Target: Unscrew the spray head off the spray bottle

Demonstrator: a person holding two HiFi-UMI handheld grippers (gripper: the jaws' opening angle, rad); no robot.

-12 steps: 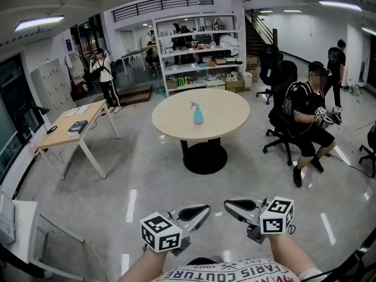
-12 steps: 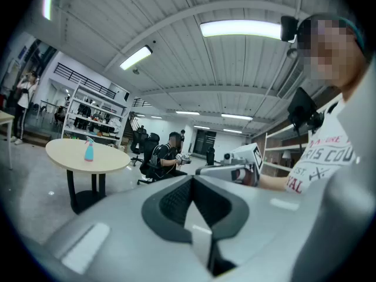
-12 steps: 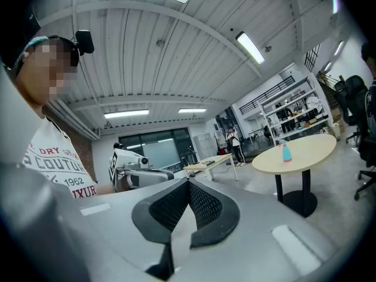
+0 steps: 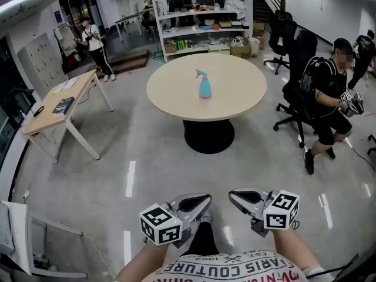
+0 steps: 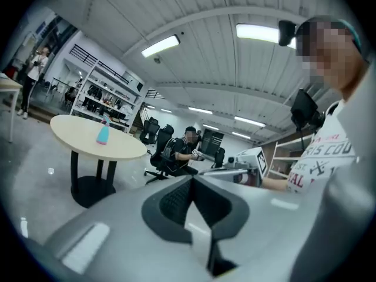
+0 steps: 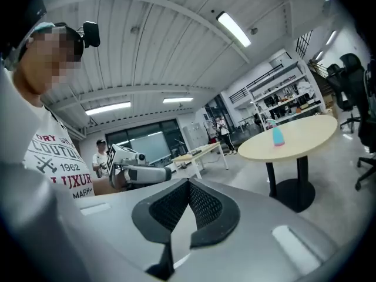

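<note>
A blue spray bottle (image 4: 204, 85) with a pink spray head stands upright near the middle of a round beige table (image 4: 176, 98), far ahead of me across the floor. Both grippers are held low in front of my body, tips turned towards each other, well short of the table. My left gripper (image 4: 202, 200) is shut with nothing in it, and my right gripper (image 4: 234, 195) is shut and empty too. The left gripper view shows the bottle (image 5: 103, 134) small and far off beyond the closed jaws (image 5: 191, 182). The right gripper view shows the bottle (image 6: 277, 135) past its closed jaws (image 6: 188, 184).
A wooden desk (image 4: 41, 119) stands at the left. Storage shelves (image 4: 200, 16) line the back wall. A person in black (image 4: 329, 96) sits on an office chair right of the table, with more chairs (image 4: 291, 37) behind. Another person (image 4: 93, 40) stands at the back left. Glossy floor lies between me and the table.
The table and bottle appear nearer and larger in the head view, and the view has tilted down. Both grippers stay shut, side by side, low in the view.
</note>
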